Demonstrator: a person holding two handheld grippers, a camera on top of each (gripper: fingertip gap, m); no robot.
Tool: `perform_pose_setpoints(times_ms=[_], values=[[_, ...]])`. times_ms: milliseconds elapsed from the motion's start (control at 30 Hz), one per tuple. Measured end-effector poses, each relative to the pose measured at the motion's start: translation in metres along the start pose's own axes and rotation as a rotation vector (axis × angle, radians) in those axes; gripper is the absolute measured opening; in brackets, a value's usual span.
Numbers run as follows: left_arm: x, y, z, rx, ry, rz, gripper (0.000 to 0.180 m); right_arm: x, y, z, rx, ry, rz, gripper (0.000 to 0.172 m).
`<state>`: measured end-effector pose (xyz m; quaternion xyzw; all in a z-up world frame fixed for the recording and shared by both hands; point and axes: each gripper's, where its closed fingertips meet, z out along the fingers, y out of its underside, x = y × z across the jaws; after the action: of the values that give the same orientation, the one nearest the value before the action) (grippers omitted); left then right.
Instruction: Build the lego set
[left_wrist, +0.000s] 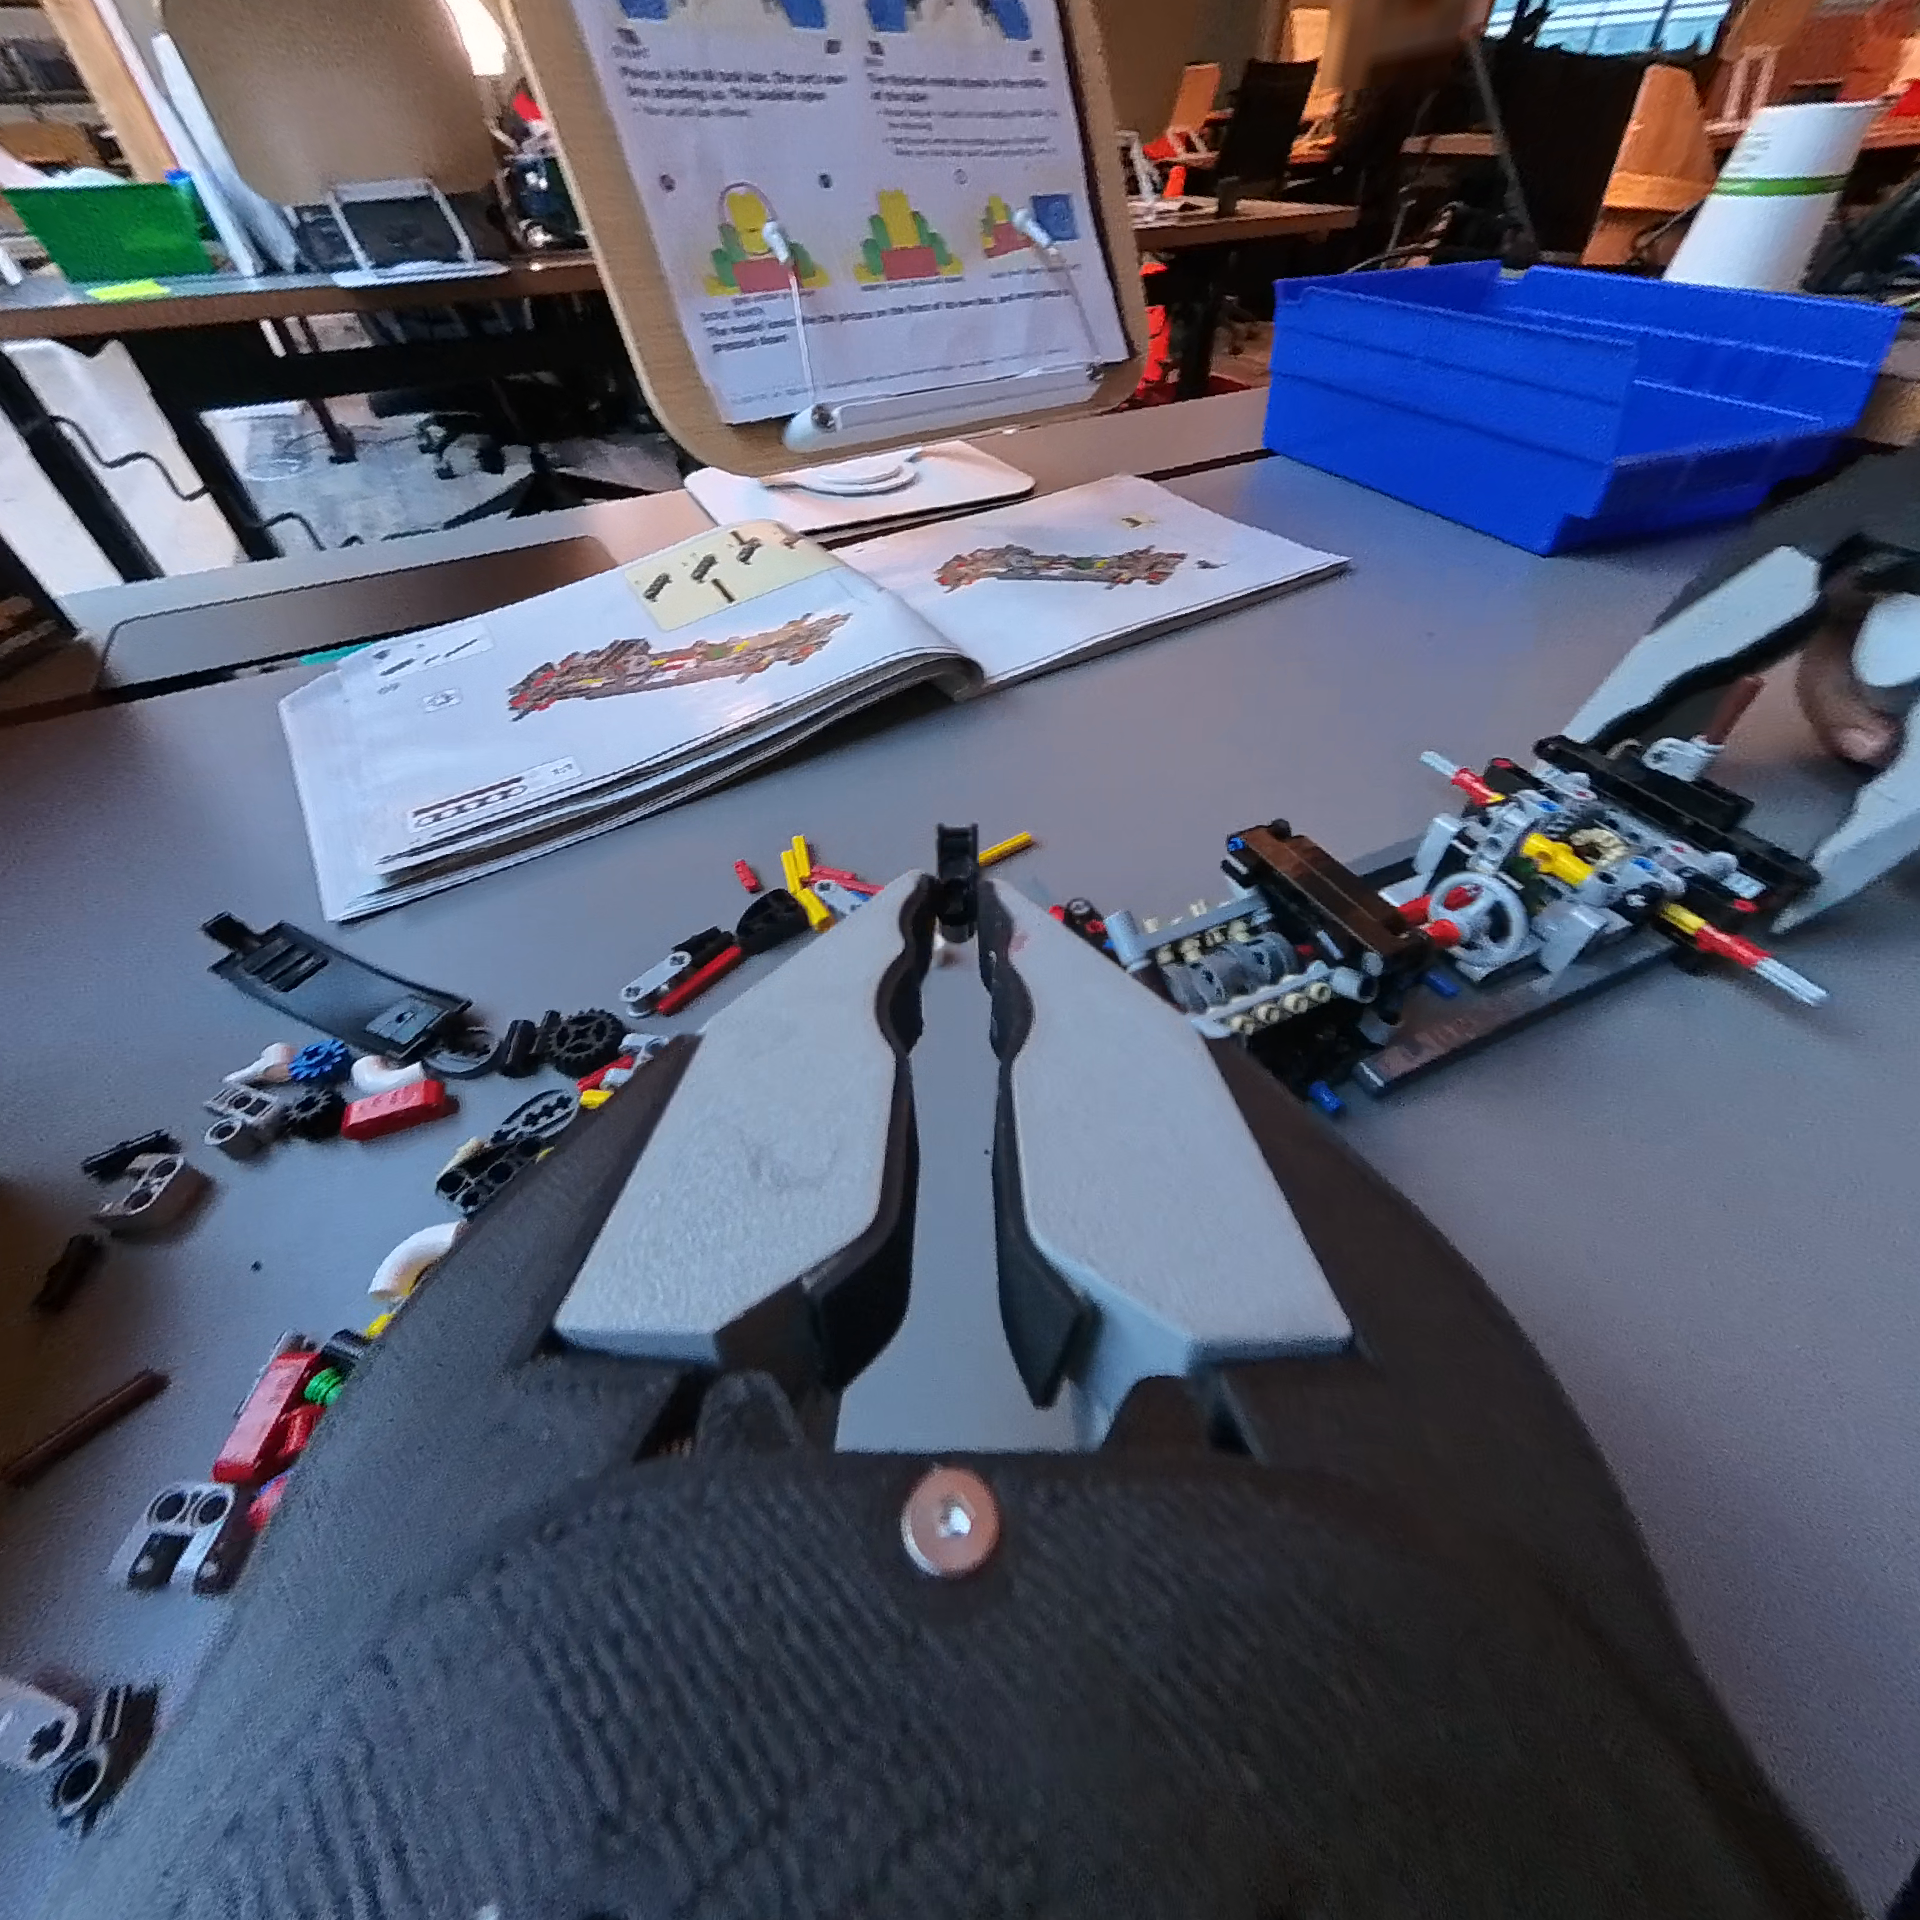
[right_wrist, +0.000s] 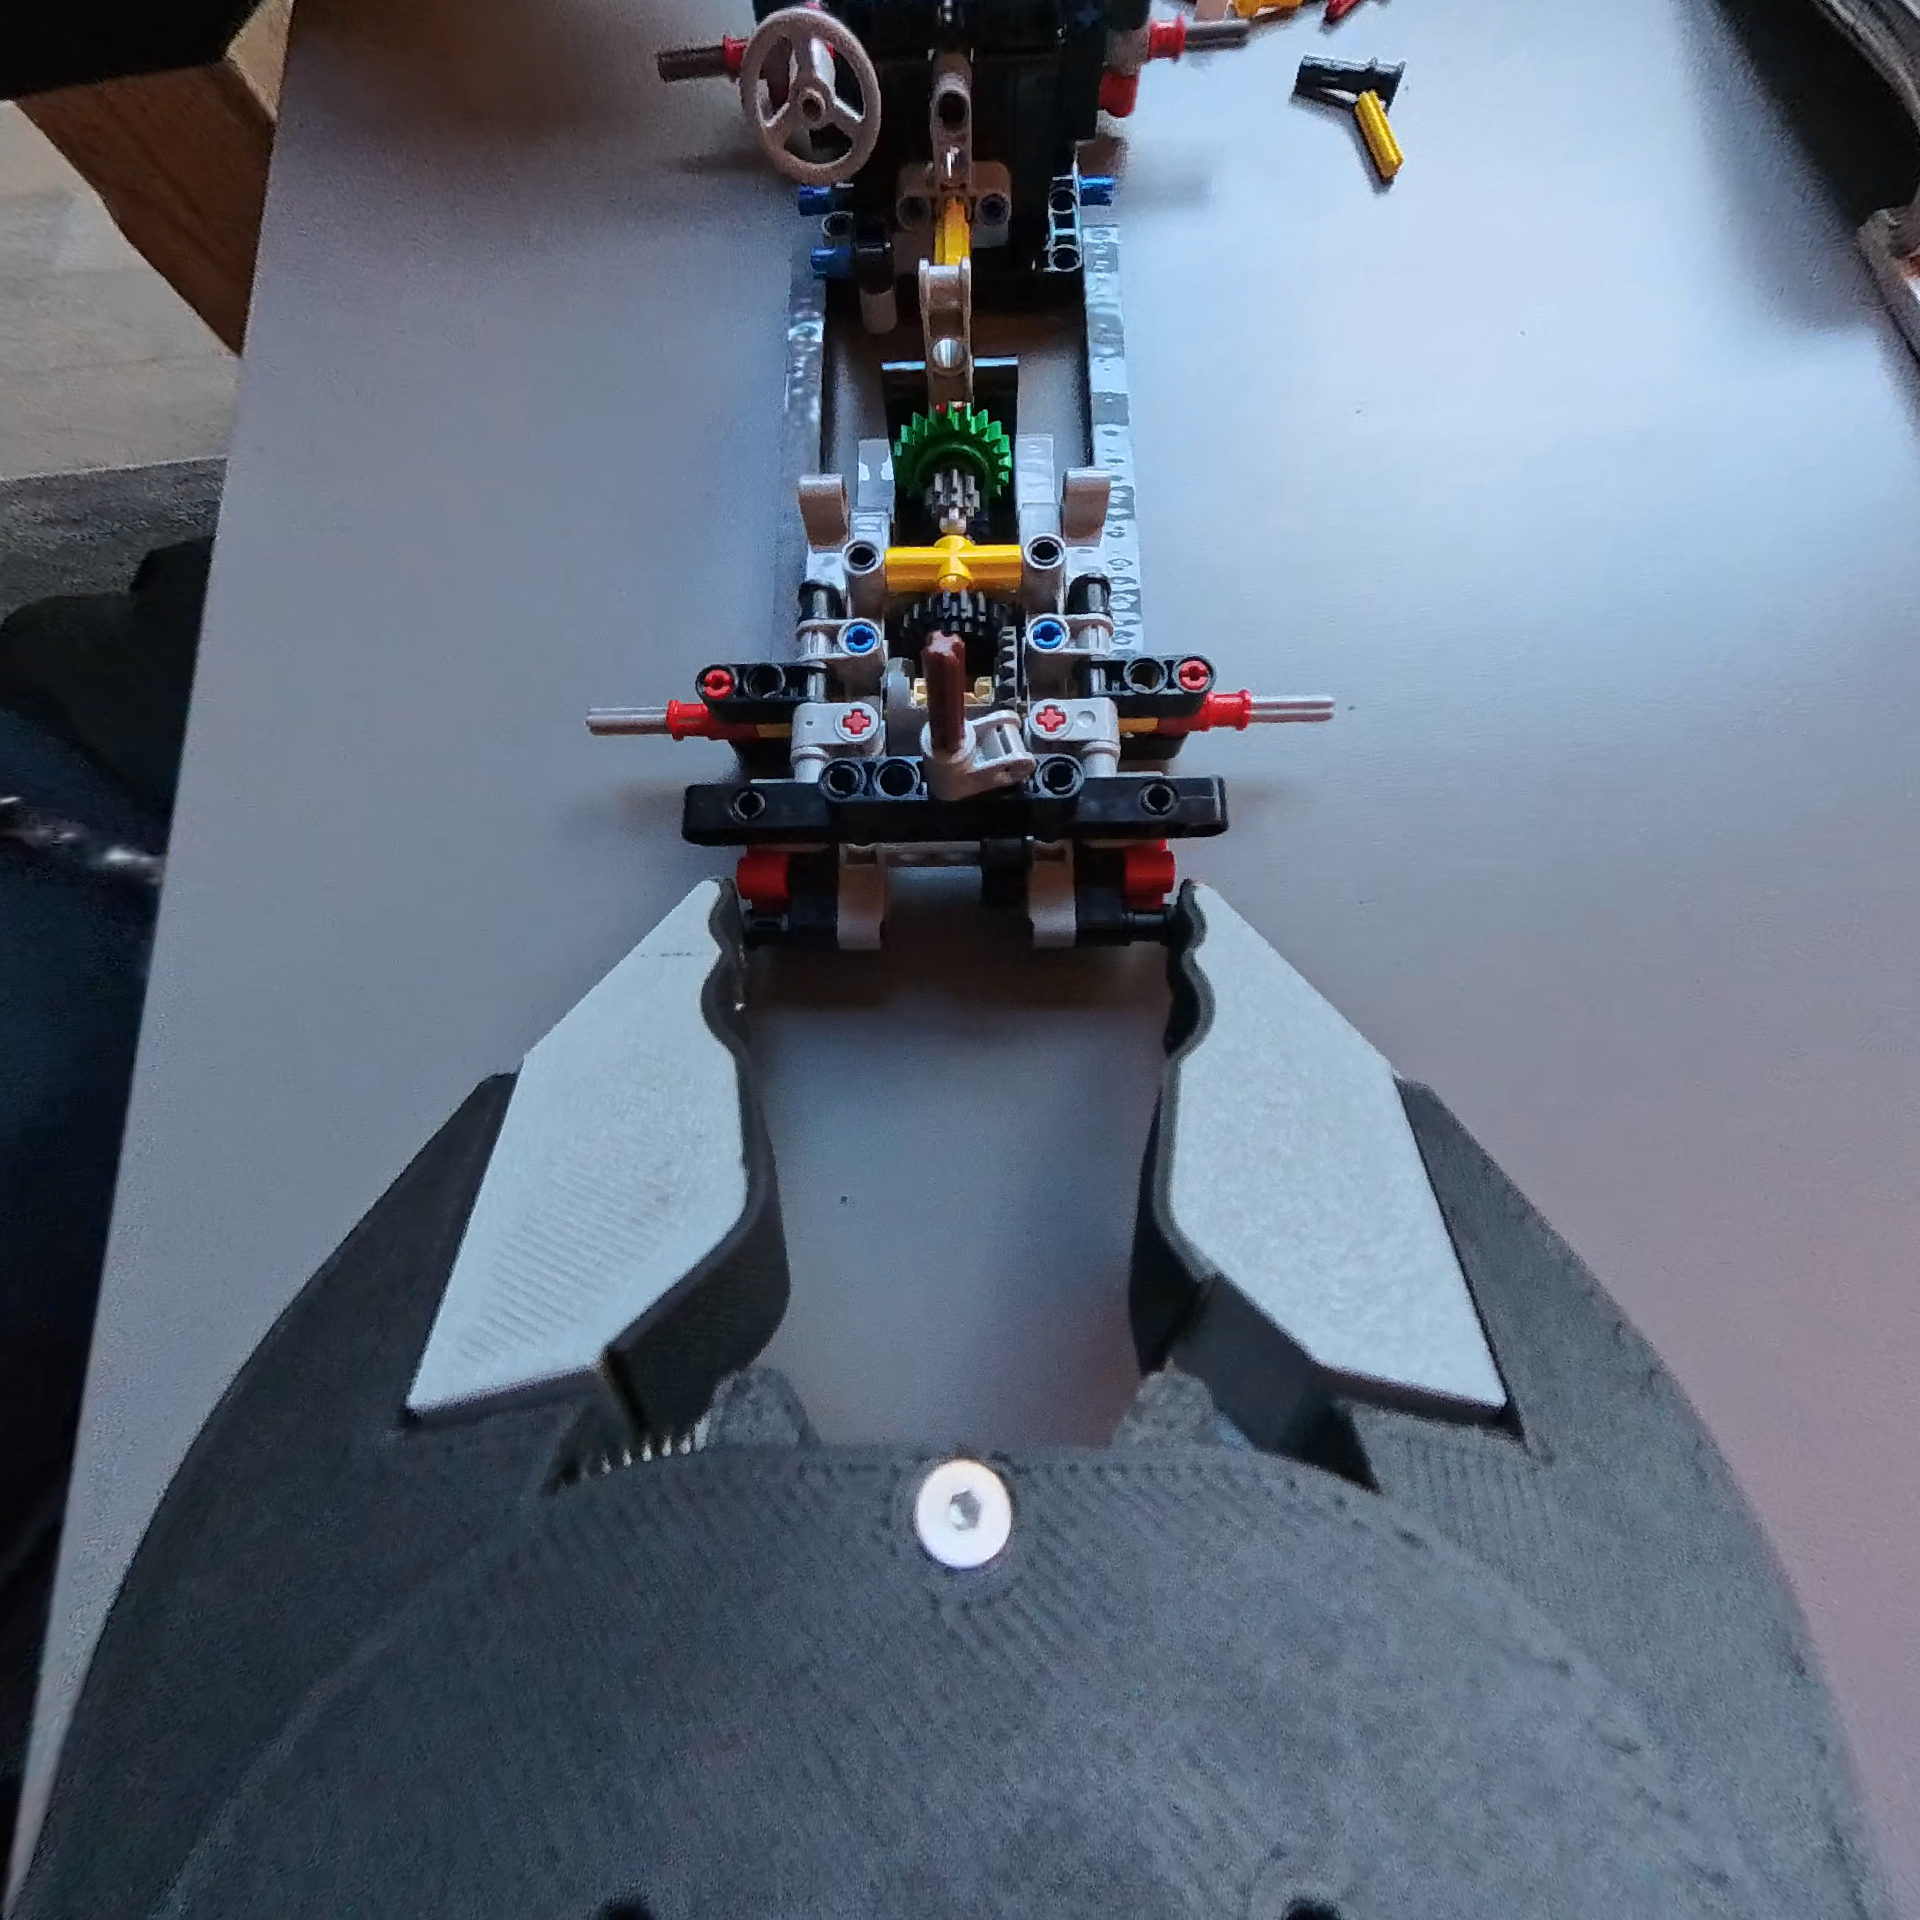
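On grey tabletop: left tongs (left_wrist: 957, 902) pinching small black plastic connector (left_wrist: 957, 862); right tongs (right_wrist: 958, 925) clamping knobbly brick chassis (right_wrist: 951, 790).

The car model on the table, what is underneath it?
Under the car model lies a flat dark plate, showing along its sides, resting on the grey table. The plate's middle is covered by the model.
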<state>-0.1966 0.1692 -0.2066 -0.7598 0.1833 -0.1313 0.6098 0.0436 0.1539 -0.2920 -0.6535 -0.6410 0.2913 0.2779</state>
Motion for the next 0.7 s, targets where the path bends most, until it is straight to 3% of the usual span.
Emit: perform_pose_setpoints(times_ms=[233,400,700], values=[[0.003,-0.005,-0.002,0.041,0.056,-0.027,0.006,0.011,0.002,-0.001,-0.002,0.043,0.014,0.078],[0.004,0.001,-0.001,0.004,0.124,-0.13,0.006,0.019,0.002,-0.001,0.001,0.085,0.043,0.075],[0.011,0.008,0.0,-0.047,0.084,-0.035,0.006,0.022,0.003,-0.002,-0.007,0.108,0.05,0.08]])
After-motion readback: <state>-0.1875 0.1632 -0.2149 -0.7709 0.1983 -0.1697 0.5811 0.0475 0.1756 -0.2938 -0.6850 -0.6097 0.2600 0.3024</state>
